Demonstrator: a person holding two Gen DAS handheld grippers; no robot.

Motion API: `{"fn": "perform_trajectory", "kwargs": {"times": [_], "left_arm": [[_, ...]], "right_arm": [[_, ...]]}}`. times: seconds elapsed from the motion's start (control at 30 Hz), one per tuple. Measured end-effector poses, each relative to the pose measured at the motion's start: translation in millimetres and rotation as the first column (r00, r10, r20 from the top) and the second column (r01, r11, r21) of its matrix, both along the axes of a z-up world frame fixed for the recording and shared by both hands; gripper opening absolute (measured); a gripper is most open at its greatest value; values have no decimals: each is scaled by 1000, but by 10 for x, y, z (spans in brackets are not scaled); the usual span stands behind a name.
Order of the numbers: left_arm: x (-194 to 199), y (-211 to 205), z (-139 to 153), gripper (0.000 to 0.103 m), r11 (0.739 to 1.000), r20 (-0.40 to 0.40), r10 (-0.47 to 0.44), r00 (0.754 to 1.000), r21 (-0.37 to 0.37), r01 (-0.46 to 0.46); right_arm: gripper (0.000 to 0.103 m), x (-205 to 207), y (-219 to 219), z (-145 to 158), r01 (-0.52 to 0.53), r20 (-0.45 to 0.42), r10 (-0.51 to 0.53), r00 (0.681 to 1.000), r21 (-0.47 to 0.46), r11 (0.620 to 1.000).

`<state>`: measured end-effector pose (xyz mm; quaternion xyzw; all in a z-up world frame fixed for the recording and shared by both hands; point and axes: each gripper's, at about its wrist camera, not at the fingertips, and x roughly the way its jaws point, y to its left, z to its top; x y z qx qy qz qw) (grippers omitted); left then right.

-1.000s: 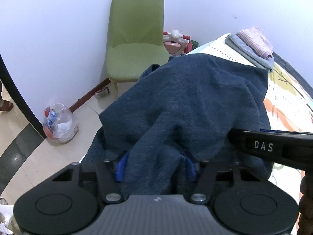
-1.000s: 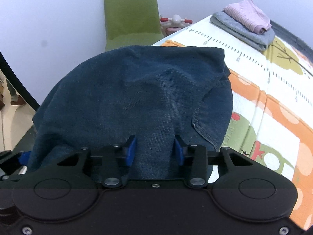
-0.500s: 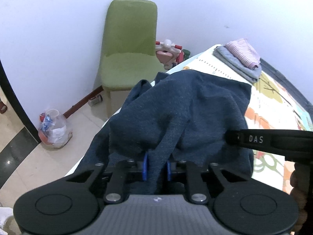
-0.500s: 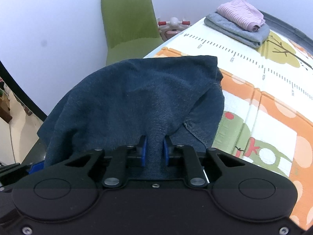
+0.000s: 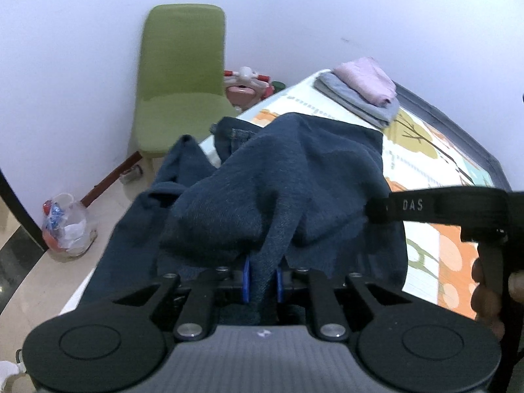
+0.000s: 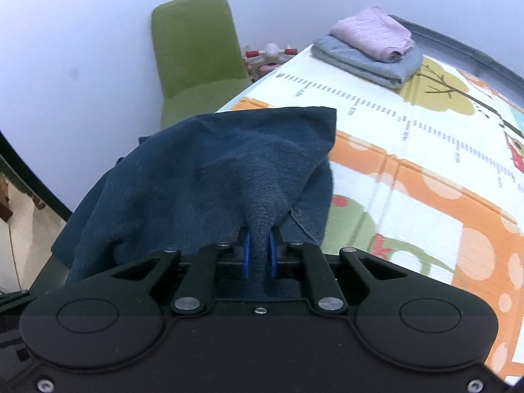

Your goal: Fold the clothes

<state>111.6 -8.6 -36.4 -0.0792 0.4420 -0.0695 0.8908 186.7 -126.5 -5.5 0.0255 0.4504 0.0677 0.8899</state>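
Dark blue denim garment (image 5: pixel 294 177) hangs bunched at frame centre, draped over the near corner of a patterned play mat (image 6: pixel 425 170). The left gripper (image 5: pixel 262 281) pinches one fold; the right gripper (image 6: pixel 259 255), jaws closing, clamps another. Folding has barely begun. A folded pink-and-grey stack (image 6: pixel 370 46), upper right, appears finished.

Dark blue denim garment (image 5: pixel 294 180) of coarse twill weave at centre frame, matt black plastic left gripper (image 5: pixel 261 281) with blue pads, printed smooth play mat (image 6: pixel 425 170) at right, ribbed pink cloth (image 6: pixel 373 32) on soft grey cloth (image 6: pixel 363 59) upper right, smooth green chair (image 5: pixel 183 75) upper left, crinkled clear plastic bag (image 5: pixel 67 226) at left
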Motion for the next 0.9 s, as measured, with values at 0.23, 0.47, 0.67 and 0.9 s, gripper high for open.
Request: {"fn": "perform_trajectory", "kwargs": {"times": [0.23, 0.47, 0.67, 0.9], "left_arm": [[-43, -329, 18, 15, 997, -11, -77, 997, 1, 77], [-76, -706, 23, 15, 988, -25, -156, 987, -2, 156], [-83, -1037, 21, 15, 976, -42, -216, 975, 0, 217], [-40, -1295, -51, 15, 970, -67, -241, 968, 13, 242]], "right_arm": [[10, -68, -363, 69, 59, 3, -59, 998, -13, 998], [6, -104, -794, 69, 123, -5, -123, 992, -40, 992], [1, -160, -1223, 52, 183, 2, -183, 983, -72, 981], [1, -237, -1618, 123, 201, 19, -200, 980, -91, 975]]}}
